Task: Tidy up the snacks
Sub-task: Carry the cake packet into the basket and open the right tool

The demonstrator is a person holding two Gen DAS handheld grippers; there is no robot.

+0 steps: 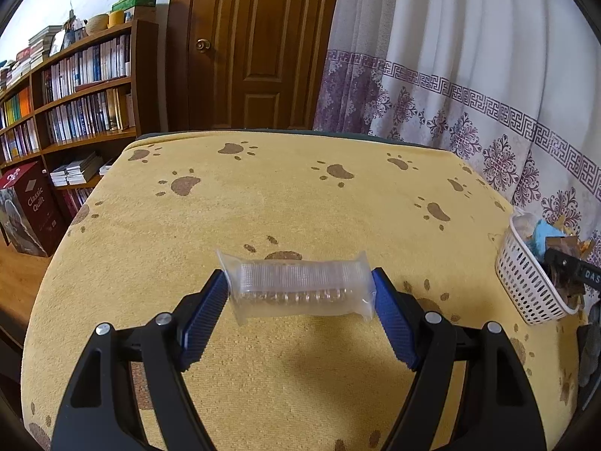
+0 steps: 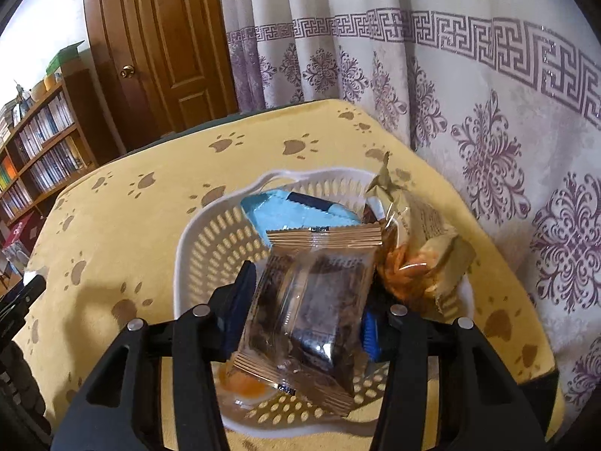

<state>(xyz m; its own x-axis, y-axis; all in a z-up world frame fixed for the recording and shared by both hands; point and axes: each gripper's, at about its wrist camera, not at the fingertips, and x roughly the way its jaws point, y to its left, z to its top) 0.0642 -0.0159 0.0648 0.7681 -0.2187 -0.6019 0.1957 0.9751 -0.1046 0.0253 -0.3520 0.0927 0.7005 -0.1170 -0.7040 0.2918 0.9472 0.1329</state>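
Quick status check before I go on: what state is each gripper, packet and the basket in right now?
Left gripper: shut on clear packet.
Clear packet: sealed, held above the table.
Right gripper: shut on brown packet.
Brown packet: sealed, over the basket.
White basket: upright, partly filled.
Blue packet: lying in basket.

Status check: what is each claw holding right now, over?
Left gripper clamps clear packet above table. Right gripper holds brown packet over white basket. Nothing blocking.

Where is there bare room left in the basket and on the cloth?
The white basket has open floor along its left wall. Its right side is crowded with the blue packet and gold wrappers. The paw-print cloth is bare beyond the clear packet in the left gripper.
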